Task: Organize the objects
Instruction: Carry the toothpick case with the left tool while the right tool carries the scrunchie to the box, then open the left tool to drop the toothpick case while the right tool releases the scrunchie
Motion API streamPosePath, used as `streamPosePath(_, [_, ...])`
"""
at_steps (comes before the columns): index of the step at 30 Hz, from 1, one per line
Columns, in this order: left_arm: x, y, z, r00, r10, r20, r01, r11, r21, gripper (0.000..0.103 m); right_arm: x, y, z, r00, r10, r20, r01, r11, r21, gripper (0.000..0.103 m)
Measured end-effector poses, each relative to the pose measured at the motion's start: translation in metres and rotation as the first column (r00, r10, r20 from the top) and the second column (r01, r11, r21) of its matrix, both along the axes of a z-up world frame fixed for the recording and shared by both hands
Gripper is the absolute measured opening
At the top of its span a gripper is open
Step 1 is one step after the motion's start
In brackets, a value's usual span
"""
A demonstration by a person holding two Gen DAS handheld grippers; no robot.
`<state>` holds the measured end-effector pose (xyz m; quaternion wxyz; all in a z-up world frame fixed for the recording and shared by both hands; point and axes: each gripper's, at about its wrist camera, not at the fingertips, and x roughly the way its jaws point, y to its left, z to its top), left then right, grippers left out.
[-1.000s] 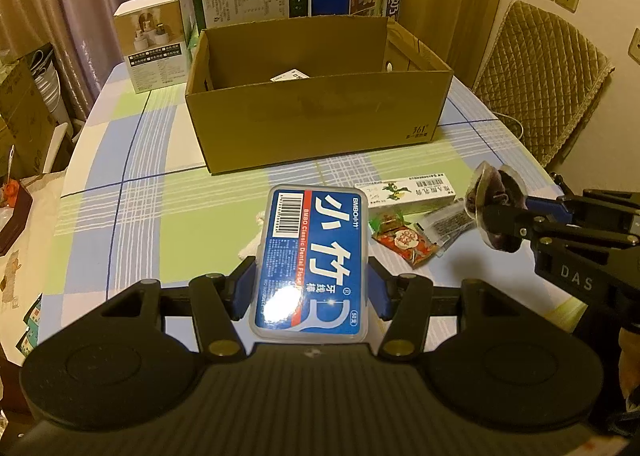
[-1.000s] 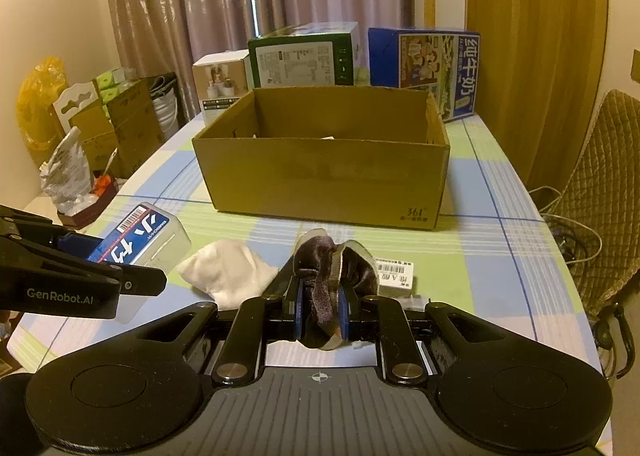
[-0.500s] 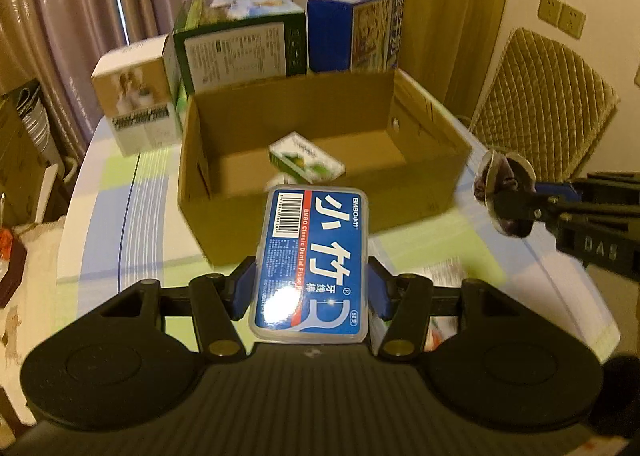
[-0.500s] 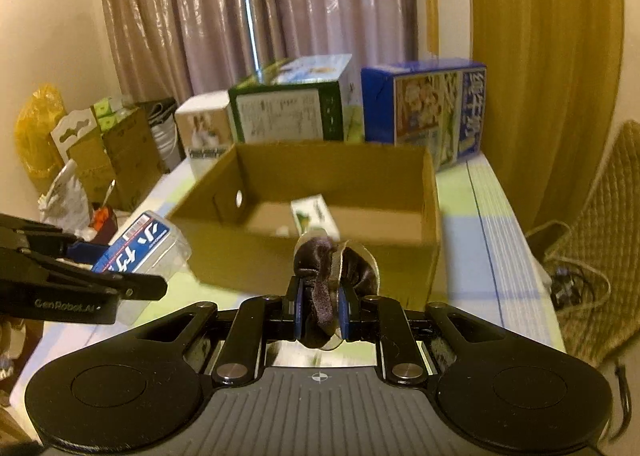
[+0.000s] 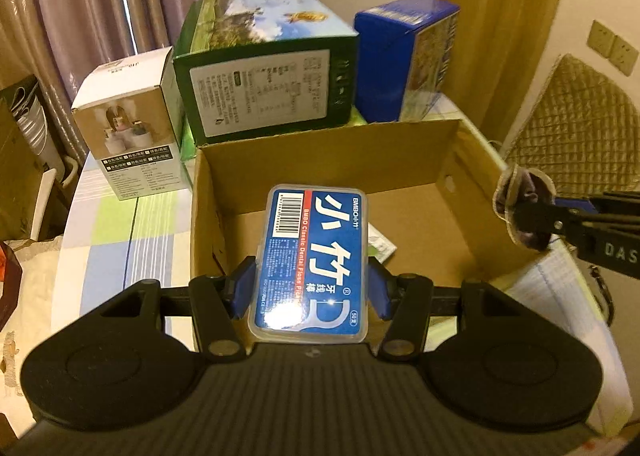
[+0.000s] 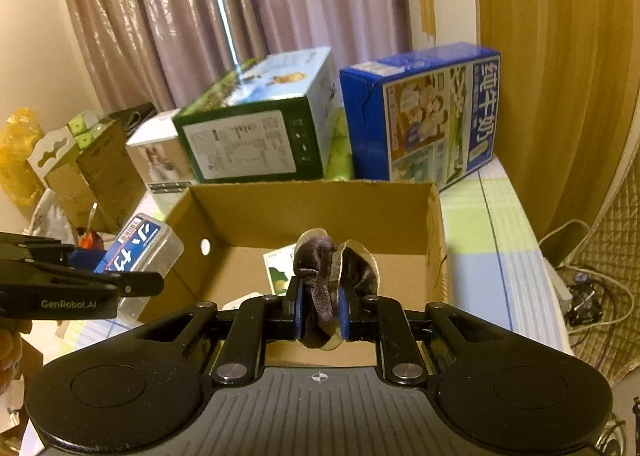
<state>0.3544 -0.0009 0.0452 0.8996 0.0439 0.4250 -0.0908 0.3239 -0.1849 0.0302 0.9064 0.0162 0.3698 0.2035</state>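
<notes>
The counter (image 5: 116, 232) wears a checked cloth in pale blue, green and white, and it runs back to a wall of pinkish curtains (image 6: 168, 16) with an ochre drape (image 6: 560, 56) to the right. An open carton (image 5: 404, 152) sits in the middle of the counter. Behind it, close to its far wall, three boxes stand in a row: a white box (image 5: 132, 144) on the left, a green box (image 5: 268, 84) in the middle and a blue box (image 5: 404, 56) on the right.

The left hand-held gripper (image 5: 312, 288) is clamped on the sides of a floss case (image 5: 316, 256), a clear case with a blue label, held above the carton's near-left part. The right hand-held gripper (image 6: 320, 306) pinches a scrunchie (image 6: 334, 276) of dark, shiny cloth above the carton's near edge, its fingers set narrow. A small green-and-white pack (image 6: 276, 268) lies on the carton floor, partly hidden behind the scrunchie.

Right of the counter stands a chair with a quilted tan cover (image 5: 576, 124), and wall sockets (image 5: 612, 48) sit above it. Cables (image 6: 592, 296) lie on the floor at the right. To the left of the counter are more cartons and a yellow bag (image 6: 20, 148).
</notes>
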Motion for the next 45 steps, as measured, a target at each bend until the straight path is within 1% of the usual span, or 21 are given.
streamPosePath(2, [0.008,0.001,-0.007,1.000,0.001,-0.008,-0.001,1.000,0.009,0.052,0.006,0.001,-0.008,1.000,-0.001,-0.014,0.001,1.000,0.001,0.014])
streamPosePath(7, [0.024,0.005,-0.022,1.000,0.007,-0.014,-0.008,1.000,-0.009,0.052,0.016,0.002,-0.023,0.999,-0.009,-0.035,0.009,1.000,-0.003,0.014])
streamPosePath(8, [0.027,0.007,-0.024,1.000,0.011,-0.005,-0.012,1.000,-0.017,0.055,0.018,0.003,-0.025,0.999,-0.010,-0.037,0.010,1.000,-0.004,0.014])
streamPosePath(9, [0.029,0.008,-0.025,1.000,0.020,0.001,-0.020,1.000,-0.021,0.067,0.019,0.003,-0.026,0.999,-0.010,-0.039,0.009,1.000,-0.004,0.014])
streamPosePath(10, [0.030,0.009,-0.026,0.999,0.034,0.007,-0.033,0.999,-0.019,0.070,0.020,0.002,-0.027,0.999,-0.009,-0.041,0.009,1.000,-0.002,0.014])
streamPosePath(16, [0.023,0.014,-0.020,0.998,0.045,0.032,-0.044,0.999,-0.027,0.070,0.021,-0.002,-0.031,0.998,-0.015,-0.053,0.015,1.000,0.000,0.014])
streamPosePath(18, [0.017,0.016,-0.017,0.998,0.042,0.041,-0.041,0.999,-0.033,0.072,0.022,-0.002,-0.031,0.998,-0.016,-0.056,0.017,1.000,0.006,0.014])
streamPosePath(22, [0.007,0.019,-0.011,0.998,0.035,0.056,-0.033,0.999,-0.042,0.073,0.023,-0.001,-0.026,0.999,-0.013,-0.042,0.014,1.000,0.026,0.014])
streamPosePath(23, [0.004,0.020,-0.009,0.998,0.036,0.061,-0.033,0.998,-0.046,0.073,0.024,0.000,-0.024,0.999,-0.010,-0.031,0.011,0.999,0.036,0.020])
streamPosePath(24, [0.001,0.021,-0.007,0.997,0.038,0.065,-0.035,0.998,-0.048,0.074,0.025,0.000,-0.022,1.000,-0.007,-0.016,0.008,0.998,0.055,0.040])
streamPosePath(25, [-0.001,0.021,-0.006,0.997,0.039,0.068,-0.036,0.998,-0.050,0.075,0.025,-0.002,-0.019,1.000,-0.010,0.000,0.010,0.997,0.081,0.054])
streamPosePath(26, [-0.004,0.023,-0.004,0.997,0.040,0.071,-0.036,0.998,-0.055,0.077,0.024,-0.003,-0.017,1.000,-0.018,0.012,0.017,0.995,0.102,0.075])
streamPosePath(28, [-0.012,0.027,0.000,0.996,0.047,0.076,-0.041,0.996,-0.073,0.078,0.022,-0.005,-0.012,0.999,-0.025,0.031,0.021,0.993,0.117,0.075])
streamPosePath(31, [-0.025,0.031,0.005,0.994,0.056,0.092,-0.048,0.995,-0.088,0.080,0.015,-0.009,-0.008,0.999,-0.025,0.043,0.021,0.994,0.106,0.075])
streamPosePath(36, [-0.053,0.036,0.010,0.991,0.074,0.108,-0.063,0.993,-0.100,0.081,-0.009,-0.021,-0.004,0.999,-0.028,0.045,0.024,0.995,0.102,0.075])
streamPosePath(39, [-0.076,0.039,0.014,0.989,0.089,0.115,-0.076,0.990,-0.117,0.082,-0.032,-0.029,0.001,0.998,-0.035,0.042,0.031,0.994,0.104,0.075])
streamPosePath(45, [-0.133,0.039,0.020,0.985,0.102,0.142,-0.090,0.992,-0.092,0.087,-0.096,-0.048,0.004,0.997,-0.071,0.029,0.067,0.989,0.133,0.079])
